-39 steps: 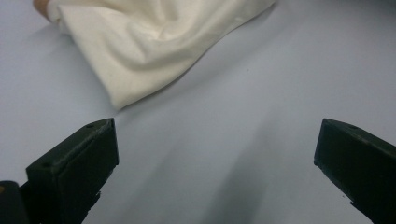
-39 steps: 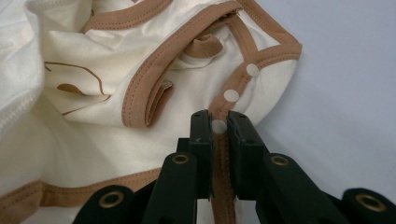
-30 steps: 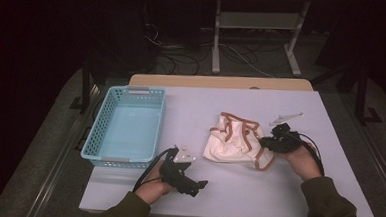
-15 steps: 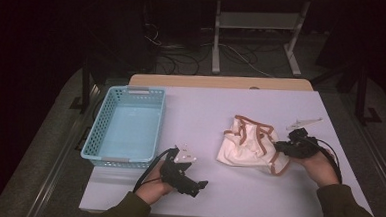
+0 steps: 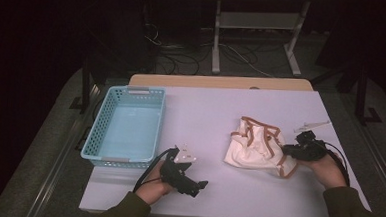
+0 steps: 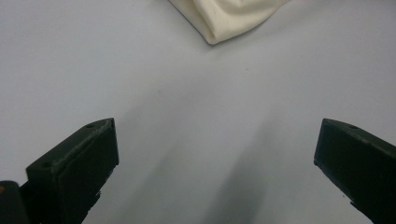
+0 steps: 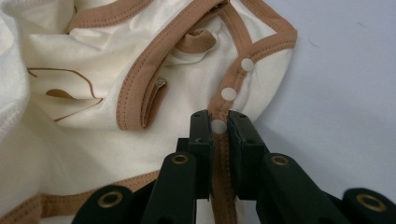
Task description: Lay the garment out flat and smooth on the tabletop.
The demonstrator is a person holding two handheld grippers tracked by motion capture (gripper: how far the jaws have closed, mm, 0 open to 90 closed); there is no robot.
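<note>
A cream baby garment (image 5: 253, 144) with brown trim lies crumpled on the right half of the table. My right gripper (image 5: 290, 152) is at its right edge, shut on the brown snap-button strip (image 7: 219, 135), which runs between the two fingers. White snaps (image 7: 229, 94) show on the strip just past the fingertips. My left gripper (image 5: 197, 185) rests on the table near the front edge, left of the garment (image 6: 224, 18). Its fingers (image 6: 79, 163) stand wide open over bare tabletop with nothing between them.
A light blue plastic basket (image 5: 127, 126) sits empty at the table's left side. A small pale object (image 5: 311, 125) lies near the right edge behind my right hand. Cables and a metal stand are on the dark floor beyond the table.
My right gripper has dragged the garment to the right, toward the table's right edge, still gripping the trim. The left gripper has stayed where it was.
</note>
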